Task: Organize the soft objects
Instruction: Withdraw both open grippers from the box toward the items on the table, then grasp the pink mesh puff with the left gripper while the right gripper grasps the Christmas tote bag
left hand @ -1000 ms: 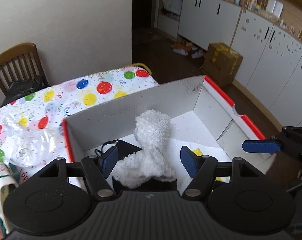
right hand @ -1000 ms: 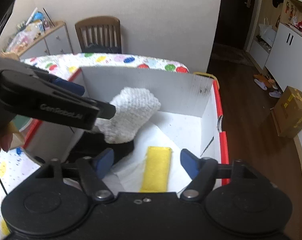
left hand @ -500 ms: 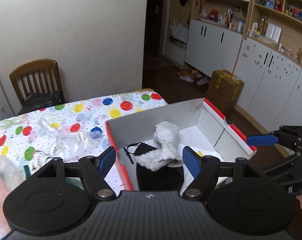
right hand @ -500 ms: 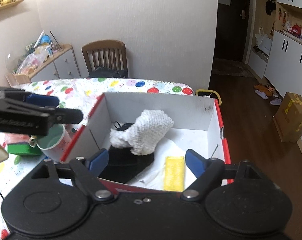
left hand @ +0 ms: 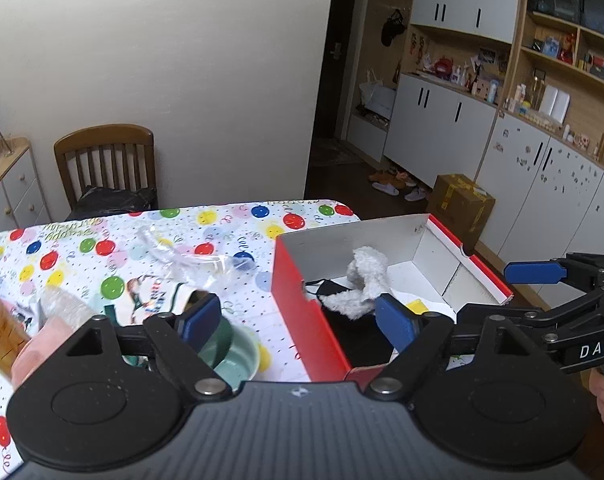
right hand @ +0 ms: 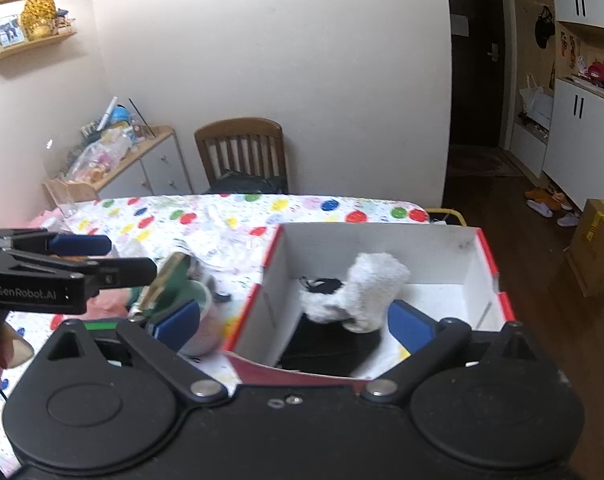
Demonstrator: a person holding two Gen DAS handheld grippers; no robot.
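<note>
Green cup stands beside red box, possibly touching.

Soft, even indoor light; strong fisheye bending at edges, right view slightly blurred.

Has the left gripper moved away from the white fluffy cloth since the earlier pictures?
Yes. The left gripper has pulled back out of the box, its jaws just opening, empty. The white fluffy cloth now lies inside the box, farther off.
</note>
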